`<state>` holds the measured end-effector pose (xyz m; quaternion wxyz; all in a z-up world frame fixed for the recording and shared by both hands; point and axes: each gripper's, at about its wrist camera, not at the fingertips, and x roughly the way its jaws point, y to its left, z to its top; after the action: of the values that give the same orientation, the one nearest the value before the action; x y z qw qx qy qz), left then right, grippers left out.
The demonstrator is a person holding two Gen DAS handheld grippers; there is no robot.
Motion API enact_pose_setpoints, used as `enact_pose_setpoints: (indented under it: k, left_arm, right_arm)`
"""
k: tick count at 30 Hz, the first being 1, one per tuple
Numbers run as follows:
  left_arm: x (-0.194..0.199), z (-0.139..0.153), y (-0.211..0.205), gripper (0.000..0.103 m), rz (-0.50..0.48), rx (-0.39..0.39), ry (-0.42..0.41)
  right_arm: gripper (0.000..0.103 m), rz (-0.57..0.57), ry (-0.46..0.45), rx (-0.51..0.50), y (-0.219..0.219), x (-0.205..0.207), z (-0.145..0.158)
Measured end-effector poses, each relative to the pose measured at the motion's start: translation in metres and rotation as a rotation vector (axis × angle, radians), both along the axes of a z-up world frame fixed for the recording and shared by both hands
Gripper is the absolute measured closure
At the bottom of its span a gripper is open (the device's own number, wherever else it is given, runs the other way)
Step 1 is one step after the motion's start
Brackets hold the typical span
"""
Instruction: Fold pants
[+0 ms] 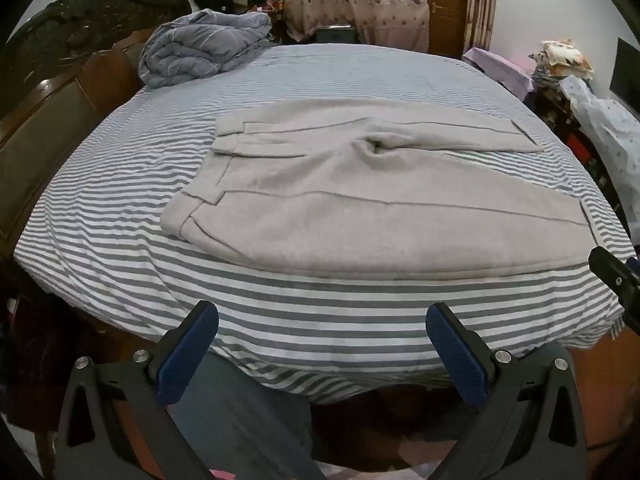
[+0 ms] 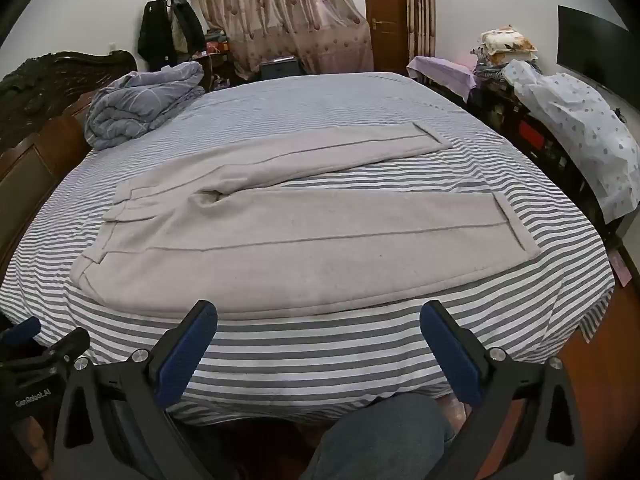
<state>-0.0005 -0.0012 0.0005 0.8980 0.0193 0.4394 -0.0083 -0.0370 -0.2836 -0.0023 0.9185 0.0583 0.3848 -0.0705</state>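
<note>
Light grey pants (image 1: 340, 216) (image 2: 304, 240) lie flat on a striped bed (image 1: 280, 320) (image 2: 320, 360), waistband to the left and both legs spread apart toward the right. My left gripper (image 1: 322, 320) hovers open over the bed's near edge, short of the pants, nothing between its blue pads. My right gripper (image 2: 318, 316) is open too, just in front of the near leg's long edge, holding nothing. The right gripper's black tip (image 1: 616, 276) shows at the right edge of the left wrist view; the left gripper's body (image 2: 36, 344) shows at the left of the right wrist view.
A bundled grey-blue quilt (image 1: 204, 48) (image 2: 140, 100) sits at the bed's far left by the dark wooden headboard (image 1: 60, 80). Cluttered furniture with cloths (image 2: 560, 120) lines the right side. A person's leg in grey trousers (image 2: 380, 436) stands below the bed edge.
</note>
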Motion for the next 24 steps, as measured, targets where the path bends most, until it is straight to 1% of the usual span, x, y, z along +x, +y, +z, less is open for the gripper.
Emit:
enact_pose_setpoints:
  k: [3, 6, 8, 9, 10, 13, 16, 18, 24]
  left_arm:
    - [-0.002, 0.002, -0.005, 0.0, -0.007, 0.033, -0.014]
    - [-0.002, 0.004, -0.011, 0.0, -0.006, 0.046, -0.015]
    - [-0.003, 0.005, -0.017, 0.0, -0.007, 0.042, -0.012]
    - [-0.001, -0.001, -0.005, 0.0, -0.009, -0.008, 0.003]
    - [0.0, -0.004, -0.001, 0.0, -0.01, -0.018, 0.006]
    - [0.001, -0.006, 0.002, 0.0, -0.015, -0.02, -0.001]
    - [0.0, -0.005, 0.002, 0.0, -0.016, -0.007, -0.033]
    - [-0.002, -0.002, 0.0, 0.0, -0.016, 0.003, -0.048]
    - [-0.002, -0.004, 0.0, 0.0, -0.02, -0.019, -0.051]
  right_arm:
    - [0.002, -0.002, -0.007, -0.009, -0.001, 0.0, 0.001]
    - [0.002, -0.001, -0.017, -0.004, 0.002, 0.0, 0.002]
    - [0.002, 0.002, -0.018, -0.002, 0.002, -0.001, 0.002]
    - [0.002, 0.002, -0.02, -0.002, 0.003, -0.001, 0.003]
    - [0.002, 0.002, -0.021, 0.0, 0.004, -0.002, 0.003]
    - [0.002, 0.003, -0.02, 0.003, 0.006, -0.002, 0.006]
    - [0.002, 0.004, -0.019, 0.004, 0.008, -0.001, 0.006]
    - [0.002, 0.011, -0.018, 0.008, -0.002, -0.001, 0.008]
    - [0.002, 0.012, -0.015, 0.016, -0.003, 0.0, 0.008]
